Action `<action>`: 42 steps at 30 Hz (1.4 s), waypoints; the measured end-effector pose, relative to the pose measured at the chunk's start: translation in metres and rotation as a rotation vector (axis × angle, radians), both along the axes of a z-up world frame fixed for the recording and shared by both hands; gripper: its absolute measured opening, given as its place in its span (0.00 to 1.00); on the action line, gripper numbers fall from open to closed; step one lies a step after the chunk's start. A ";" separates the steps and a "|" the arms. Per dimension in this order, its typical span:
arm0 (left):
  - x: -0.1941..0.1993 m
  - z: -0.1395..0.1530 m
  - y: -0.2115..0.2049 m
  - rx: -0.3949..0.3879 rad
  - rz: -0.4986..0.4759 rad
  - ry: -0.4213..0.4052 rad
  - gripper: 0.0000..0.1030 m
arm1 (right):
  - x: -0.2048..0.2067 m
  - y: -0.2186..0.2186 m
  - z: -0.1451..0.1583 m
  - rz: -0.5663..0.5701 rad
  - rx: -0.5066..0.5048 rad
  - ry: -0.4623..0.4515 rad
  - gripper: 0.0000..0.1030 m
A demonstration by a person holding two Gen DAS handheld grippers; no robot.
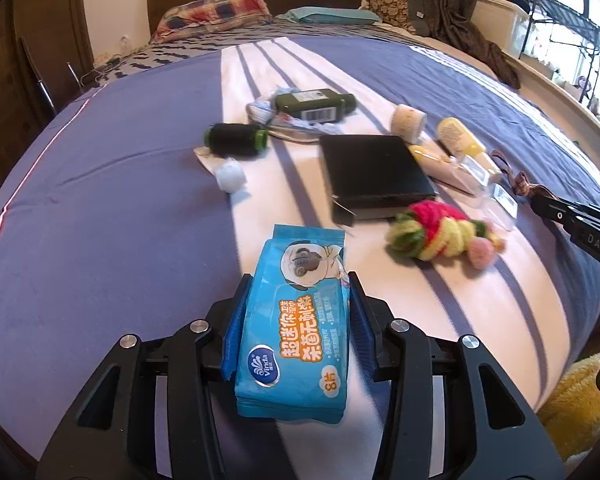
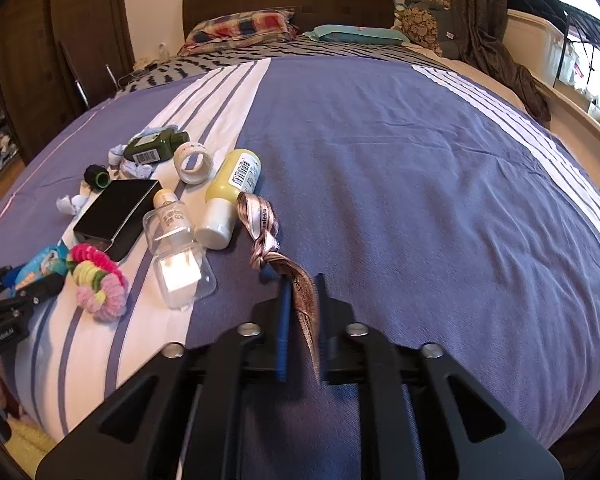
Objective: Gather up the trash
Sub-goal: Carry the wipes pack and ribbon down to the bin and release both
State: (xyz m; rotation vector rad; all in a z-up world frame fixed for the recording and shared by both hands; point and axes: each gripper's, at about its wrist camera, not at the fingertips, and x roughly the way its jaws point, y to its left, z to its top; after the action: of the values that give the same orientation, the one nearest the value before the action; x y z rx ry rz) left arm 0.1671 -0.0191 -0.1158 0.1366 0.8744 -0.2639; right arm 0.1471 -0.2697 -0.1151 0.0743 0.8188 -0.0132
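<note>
My left gripper [image 1: 298, 284] is shut on a blue wet-wipes pack [image 1: 296, 328], its pads against both sides, low over the bed; the pack also shows at the left of the right wrist view [image 2: 40, 264]. My right gripper [image 2: 302, 280] is shut on one end of a brown patterned ribbon [image 2: 304, 296] that trails forward over the bedsheet to its knot [image 2: 262, 252]. The ribbon's far end shows in the left wrist view [image 1: 520, 182] by the right gripper's body [image 1: 580, 220].
On the striped bedsheet [image 2: 380, 160] lie a black box [image 1: 374, 172], dark green bottle [image 1: 316, 106], black spool [image 1: 236, 140], crumpled tissue [image 1: 231, 176], tape roll [image 2: 194, 162], yellow bottle [image 2: 230, 192], clear plastic packaging [image 2: 178, 264] and colourful scrunchies [image 1: 440, 236]. Pillows sit at the headboard.
</note>
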 end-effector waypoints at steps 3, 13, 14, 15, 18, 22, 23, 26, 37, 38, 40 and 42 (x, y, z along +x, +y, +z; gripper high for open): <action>-0.011 0.001 -0.002 -0.015 -0.003 0.001 0.40 | -0.012 0.003 0.004 0.022 0.002 -0.010 0.02; -0.082 0.032 -0.005 -0.097 -0.017 -0.050 0.37 | -0.090 0.016 0.047 0.081 0.071 -0.125 0.02; -0.094 0.037 -0.006 -0.106 -0.016 -0.061 0.37 | -0.099 0.017 0.052 0.088 0.083 -0.135 0.02; -0.101 0.041 -0.006 -0.110 -0.015 -0.068 0.37 | -0.109 0.017 0.056 0.096 0.095 -0.144 0.02; -0.128 0.049 -0.009 -0.121 -0.018 -0.087 0.37 | -0.139 0.021 0.064 0.114 0.114 -0.152 0.02; -0.164 0.049 -0.013 -0.132 -0.035 -0.094 0.37 | -0.170 0.032 0.057 0.172 0.128 -0.122 0.02; -0.174 0.045 -0.014 -0.136 -0.037 -0.088 0.37 | -0.177 0.035 0.053 0.186 0.129 -0.108 0.02; -0.194 0.030 -0.016 -0.144 -0.041 -0.059 0.37 | -0.194 0.041 0.039 0.209 0.130 -0.070 0.02; -0.227 -0.040 -0.017 -0.117 -0.048 0.102 0.37 | -0.216 0.059 -0.040 0.257 0.172 0.158 0.02; -0.228 -0.047 -0.017 -0.113 -0.049 0.118 0.37 | -0.217 0.060 -0.047 0.257 0.179 0.177 0.02; -0.229 -0.067 -0.019 -0.104 -0.054 0.165 0.37 | -0.218 0.062 -0.065 0.258 0.195 0.224 0.02; -0.230 -0.087 -0.022 -0.092 -0.064 0.214 0.37 | -0.218 0.064 -0.078 0.261 0.210 0.263 0.02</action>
State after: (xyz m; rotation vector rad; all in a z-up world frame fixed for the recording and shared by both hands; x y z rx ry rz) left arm -0.0628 -0.0414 -0.2029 0.0509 1.0694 -0.3836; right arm -0.0708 -0.2058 -0.1935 0.1660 1.0860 0.3149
